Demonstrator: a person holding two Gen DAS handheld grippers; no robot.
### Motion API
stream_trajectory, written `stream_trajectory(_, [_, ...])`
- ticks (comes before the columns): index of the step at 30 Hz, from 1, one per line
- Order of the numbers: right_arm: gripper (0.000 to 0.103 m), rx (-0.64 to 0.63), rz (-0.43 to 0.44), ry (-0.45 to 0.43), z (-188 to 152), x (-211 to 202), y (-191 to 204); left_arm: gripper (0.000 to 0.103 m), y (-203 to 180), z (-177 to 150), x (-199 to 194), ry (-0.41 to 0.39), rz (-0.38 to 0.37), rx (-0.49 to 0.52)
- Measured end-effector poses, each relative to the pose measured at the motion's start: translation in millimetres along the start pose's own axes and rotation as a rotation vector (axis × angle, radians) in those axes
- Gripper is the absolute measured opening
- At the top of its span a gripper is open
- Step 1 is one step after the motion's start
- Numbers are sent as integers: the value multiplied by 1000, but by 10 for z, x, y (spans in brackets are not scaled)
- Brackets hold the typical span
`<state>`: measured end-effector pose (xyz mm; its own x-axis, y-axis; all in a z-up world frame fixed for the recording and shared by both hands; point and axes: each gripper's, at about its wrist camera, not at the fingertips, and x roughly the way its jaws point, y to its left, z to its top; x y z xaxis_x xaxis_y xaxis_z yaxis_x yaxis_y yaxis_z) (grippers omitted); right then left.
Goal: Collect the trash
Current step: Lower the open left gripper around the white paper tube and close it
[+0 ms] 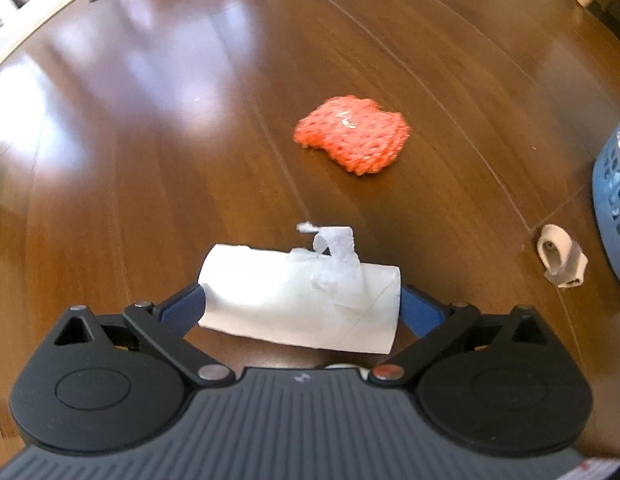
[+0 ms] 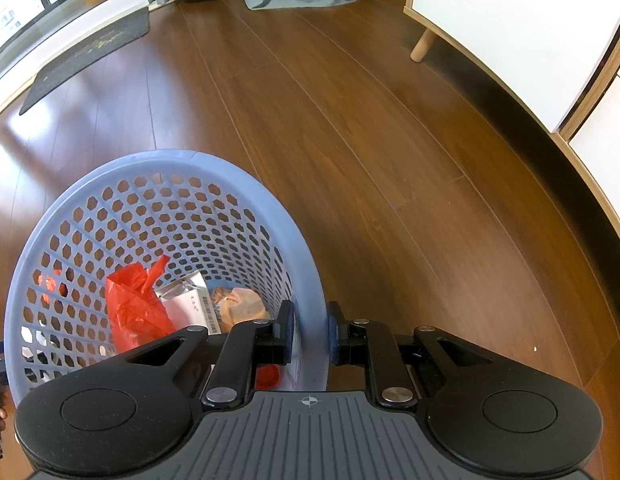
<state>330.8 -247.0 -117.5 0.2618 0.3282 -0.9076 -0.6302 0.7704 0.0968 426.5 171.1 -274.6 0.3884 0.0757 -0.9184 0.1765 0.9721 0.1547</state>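
Paper roll [image 1: 299,300] is straddled by wide-apart left gripper [image 1: 301,312], no squeeze seen. Basket [image 2: 310,280] rim is clamped by right gripper [image 2: 308,334].

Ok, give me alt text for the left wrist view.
Open left tongs straddle a white paper roll lying on a wood floor. Beyond lie an orange mesh wad and, right, a small tape scrap beside a blue basket.

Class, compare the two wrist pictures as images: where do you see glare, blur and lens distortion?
Left wrist view: broad white glare washes the wooden floor at upper left; the orange foam net looks soft and blurred; the floor seams bow. Right wrist view: sharper; glare only at left beside the dark mat; fisheye curves the white cabinet and skirting; the blue basket is crisp.
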Motion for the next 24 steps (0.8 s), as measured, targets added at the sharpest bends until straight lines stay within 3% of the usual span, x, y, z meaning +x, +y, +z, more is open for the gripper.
stream_trajectory(4, [13,-2,10,16,-13,33,-6,101,117,-111,-91,22,14,-73])
stream_trajectory(6, [13,-3,11,15,-23,40,1,101,216,-143,-136,28,-3,-169])
stream_trajectory(10, [13,-13,24,22,-17,45,12,101,419,-148,-94,64,-113,-409])
stream_trajectory(14, [13,-17,31,27,-15,50,16,98,457,-17,48,79,-132,-527])
stream_trajectory(15, [13,-14,34,28,-15,52,9,95,422,24,81,86,-131,-535])
stream_trajectory(17, [12,-13,36,29,-20,61,3,77,370,108,183,117,-113,-523])
stream_trajectory(18, [12,-14,36,29,-19,62,7,77,342,138,211,125,-97,-510])
stream_trajectory(24, [12,-26,40,29,-8,70,-14,49,169,259,194,97,-59,-401])
